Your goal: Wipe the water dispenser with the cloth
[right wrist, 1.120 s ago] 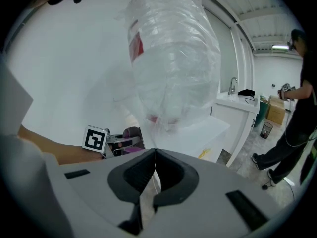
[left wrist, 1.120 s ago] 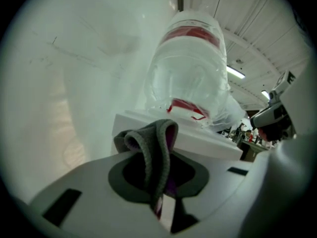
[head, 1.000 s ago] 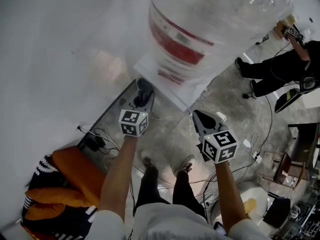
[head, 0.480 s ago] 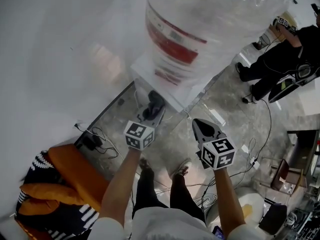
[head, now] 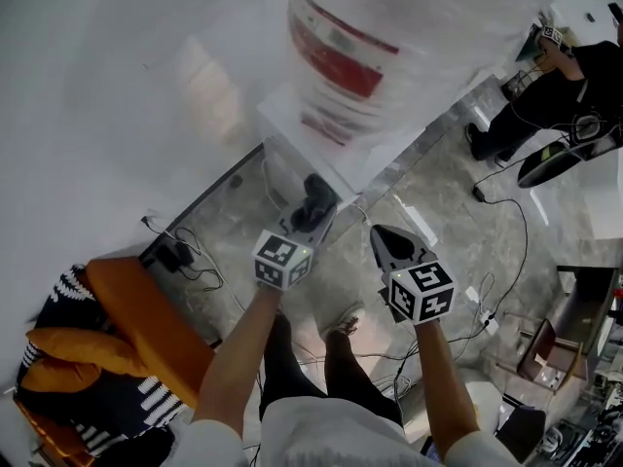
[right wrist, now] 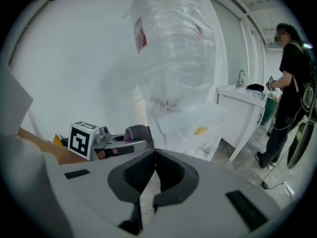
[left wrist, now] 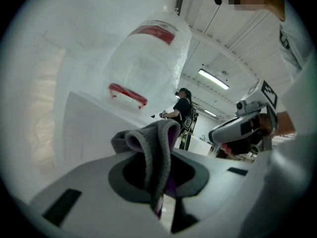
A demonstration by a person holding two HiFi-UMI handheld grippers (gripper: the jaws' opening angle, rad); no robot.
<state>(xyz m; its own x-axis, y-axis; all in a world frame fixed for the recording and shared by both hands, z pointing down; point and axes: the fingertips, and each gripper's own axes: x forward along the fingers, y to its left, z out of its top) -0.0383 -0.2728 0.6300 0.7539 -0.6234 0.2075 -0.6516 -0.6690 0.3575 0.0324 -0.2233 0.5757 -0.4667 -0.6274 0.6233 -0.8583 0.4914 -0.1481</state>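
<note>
**Orange cushion** [head: 146,324]: on the floor, well left of the water dispenser [head: 326,149]; not part of the job.

**Left hand-held gripper** [head: 310,207]: pinches a grey cloth [left wrist: 151,145] with a purple inner face, which bulges out above the jaws. It sits low against the near side of the water dispenser's white cabinet. Whether cloth and cabinet touch cannot be told.

**Water dispenser:** white cabinet topped by a clear bottle [head: 399,37] with a red label.

**Right hand-held gripper** [head: 382,233]: pressed together on nothing, idle, just right of the cabinet's near corner.

**Bystander** [head: 560,86]: in dark clothes, well beyond the water dispenser's right.

**Step:** likely a wiping pass on the lower cabinet. The next move calls for pressing the cloth flat and drawing it along the panel.

**Obscured:** bottle top cut off; taps out of view; any dirt undetectable.
</note>
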